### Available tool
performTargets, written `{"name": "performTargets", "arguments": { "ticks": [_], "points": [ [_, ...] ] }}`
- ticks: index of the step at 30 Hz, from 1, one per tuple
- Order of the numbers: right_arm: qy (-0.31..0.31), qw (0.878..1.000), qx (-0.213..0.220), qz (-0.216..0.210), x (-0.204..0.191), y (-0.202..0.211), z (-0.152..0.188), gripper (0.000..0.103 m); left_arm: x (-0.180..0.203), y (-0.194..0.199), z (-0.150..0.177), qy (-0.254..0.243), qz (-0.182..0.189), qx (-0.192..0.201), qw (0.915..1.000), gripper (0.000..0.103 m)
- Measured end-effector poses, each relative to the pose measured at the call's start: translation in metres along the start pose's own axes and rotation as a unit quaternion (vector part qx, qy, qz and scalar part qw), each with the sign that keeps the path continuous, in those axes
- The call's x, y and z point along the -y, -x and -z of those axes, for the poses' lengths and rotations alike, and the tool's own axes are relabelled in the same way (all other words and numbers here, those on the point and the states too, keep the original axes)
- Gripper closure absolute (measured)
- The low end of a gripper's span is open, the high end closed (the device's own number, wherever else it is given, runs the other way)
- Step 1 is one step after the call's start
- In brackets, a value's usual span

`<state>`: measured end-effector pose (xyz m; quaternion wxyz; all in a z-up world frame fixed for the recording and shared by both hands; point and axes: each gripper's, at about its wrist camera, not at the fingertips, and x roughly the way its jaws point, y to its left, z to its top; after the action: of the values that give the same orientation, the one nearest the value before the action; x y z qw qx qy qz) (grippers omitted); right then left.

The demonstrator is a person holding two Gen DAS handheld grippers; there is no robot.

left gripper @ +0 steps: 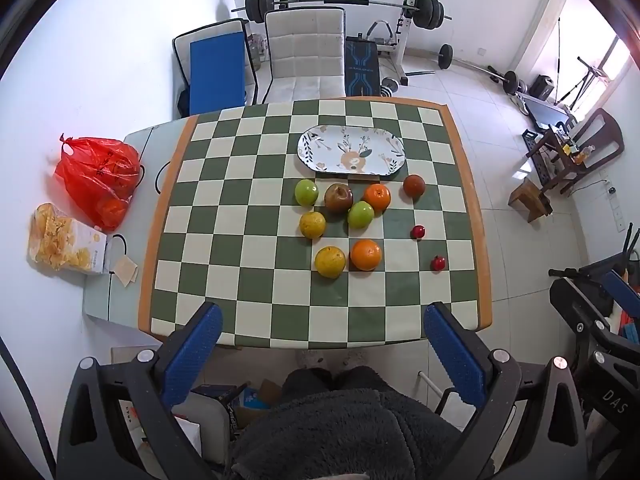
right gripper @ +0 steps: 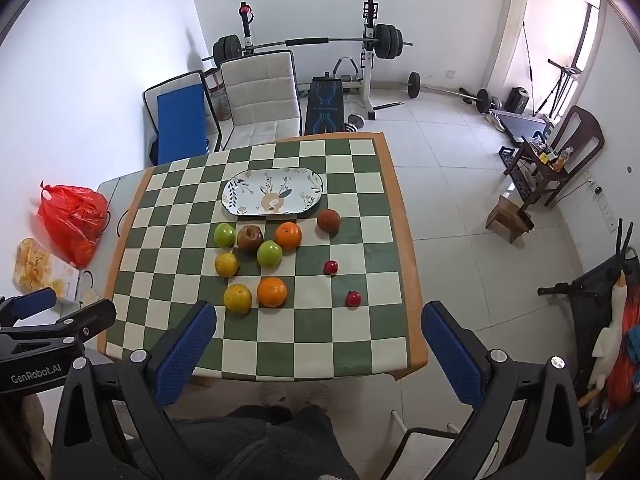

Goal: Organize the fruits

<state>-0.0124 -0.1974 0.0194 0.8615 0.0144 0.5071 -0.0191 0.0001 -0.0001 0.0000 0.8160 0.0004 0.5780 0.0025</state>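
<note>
A: Entry one. Where do the grippers stand?

B: The left gripper (left gripper: 322, 334) hangs above the near edge of the table (left gripper: 482, 240), jaws spread wide, nothing between its blue pads (left gripper: 192, 354). The right gripper (right gripper: 318, 338) is the same: spread wide, empty, also over the near edge. (The left one's body shows at the left border of the right wrist view.)

A: And the fruit?

B: All loose on the checked cloth (left gripper: 256, 152), none on the oval patterned plate (left gripper: 351, 152), which sits toward the far side. Just in front of the plate is a row: green apple (left gripper: 306, 192), brownish apple (left gripper: 338, 197), orange (left gripper: 377, 196), then a reddish-brown fruit (left gripper: 413, 186) set apart to the right. A second green apple (left gripper: 361, 214) touches the brownish one and the orange. A yellow fruit (left gripper: 312, 224) lies nearer, then another yellow fruit (left gripper: 330, 262) just beside a second orange (left gripper: 366, 255). Two small red fruits (left gripper: 417, 232) (left gripper: 438, 263) lie off to the right.

A: Off the cloth?

B: A red plastic bag (left gripper: 98, 178) and a snack packet (left gripper: 66, 240), on the left.
</note>
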Motion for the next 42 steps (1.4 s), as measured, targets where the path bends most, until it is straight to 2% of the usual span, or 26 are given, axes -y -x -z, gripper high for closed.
{"name": "performTargets", "arguments": {
  "ticks": [42],
  "points": [
    [0.000, 1.000, 0.006, -0.006, -0.017, 0.010, -0.008, 0.000, -0.004, 0.008, -0.007, 0.003, 0.005, 0.008, 1.0000, 0.000]
  ]
}}
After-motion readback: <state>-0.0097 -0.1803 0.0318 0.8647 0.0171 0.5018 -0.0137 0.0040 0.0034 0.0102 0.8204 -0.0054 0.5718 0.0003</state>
